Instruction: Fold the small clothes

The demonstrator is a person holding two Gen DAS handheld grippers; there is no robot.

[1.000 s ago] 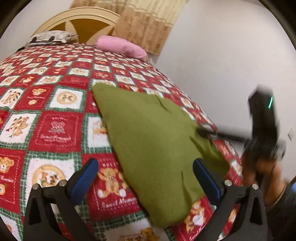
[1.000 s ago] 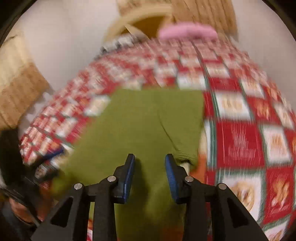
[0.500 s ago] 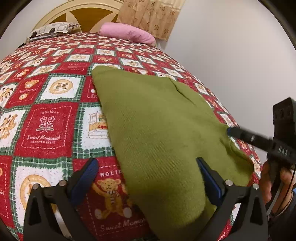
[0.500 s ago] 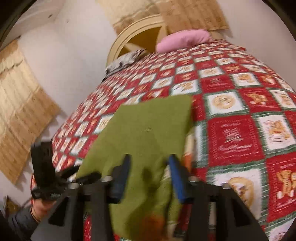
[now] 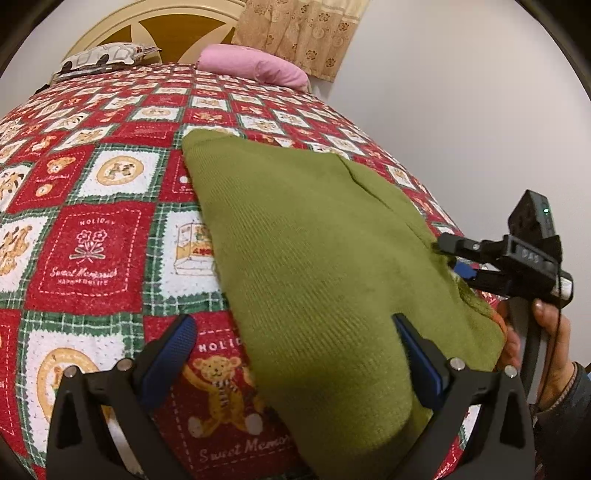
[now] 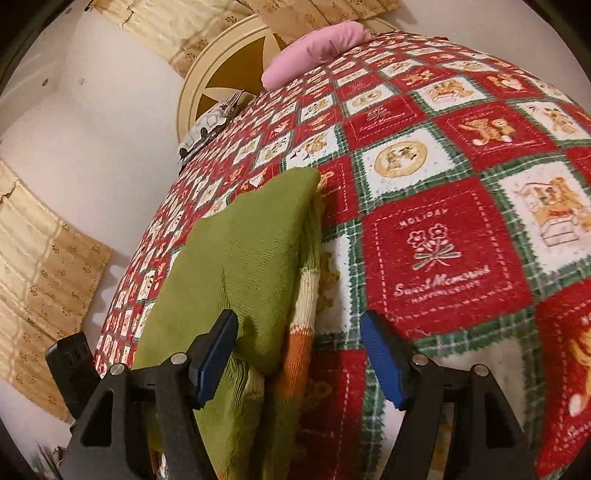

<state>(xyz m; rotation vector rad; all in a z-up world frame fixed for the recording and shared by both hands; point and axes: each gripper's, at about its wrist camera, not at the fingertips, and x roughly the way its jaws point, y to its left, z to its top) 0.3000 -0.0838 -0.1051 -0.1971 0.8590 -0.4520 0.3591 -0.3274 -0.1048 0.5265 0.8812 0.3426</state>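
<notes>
A green knitted garment (image 5: pixel 314 240) lies flat on the red patchwork blanket (image 5: pixel 92 258). My left gripper (image 5: pixel 295 343) hovers open over its near end; the cloth runs under the right finger, untouched by the pads. At the garment's right edge a hand (image 5: pixel 550 325) holds my right gripper (image 5: pixel 452 258). In the right wrist view that gripper (image 6: pixel 299 332) has its jaws opening. The green garment (image 6: pixel 240 258) and its orange and cream striped edge (image 6: pixel 303 325) lie between the jaws, and the pads are off the cloth.
A pink pillow (image 5: pixel 255 68) and a patterned pillow (image 5: pixel 103 59) lie by the cream headboard (image 5: pixel 155 22). A white wall (image 5: pixel 461 110) runs close along the bed's right side. The bed edge drops away near the garment's right corner. Curtains (image 6: pixel 44 288) hang on the other side.
My right gripper's jaws have spread wider, and it has rolled and shifted to the garment's edge. The left gripper dropped a little towards the bed, then stayed still.
</notes>
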